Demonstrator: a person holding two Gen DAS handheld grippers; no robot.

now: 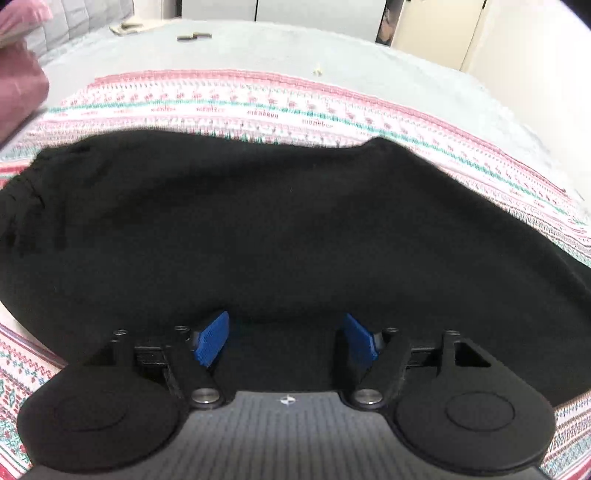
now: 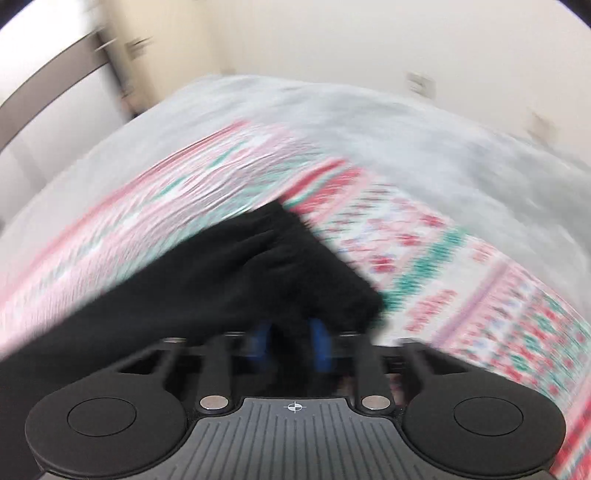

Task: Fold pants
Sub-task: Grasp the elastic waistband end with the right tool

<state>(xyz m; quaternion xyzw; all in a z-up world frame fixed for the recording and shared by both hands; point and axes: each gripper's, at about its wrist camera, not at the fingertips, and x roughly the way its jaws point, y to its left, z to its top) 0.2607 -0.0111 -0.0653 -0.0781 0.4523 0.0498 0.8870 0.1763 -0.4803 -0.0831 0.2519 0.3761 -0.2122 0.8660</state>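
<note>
Left wrist view: the left tongs (image 1: 286, 338) stand spread wide, their blue pads (image 1: 211, 338) apart with nothing pinched between them, poised just over the near edge of the black pants (image 1: 280, 229). The pants lie flat in a broad dark slab across a patterned blanket (image 1: 258, 107) striped in pink, white and green, which covers a grey bed (image 1: 369, 59). A pink pillow (image 1: 18, 88) sits at the far left, and a few small dark objects (image 1: 194, 36) rest near the far end of the bed.

In the right wrist view, heavily blurred, the right tongs (image 2: 291, 347) are drawn close together with a bunch of the pants' (image 2: 229, 280) black cloth clamped between the blue pads (image 2: 319, 345). That cloth is raised off the blanket (image 2: 461, 280) and trails away to the lower left.
</note>
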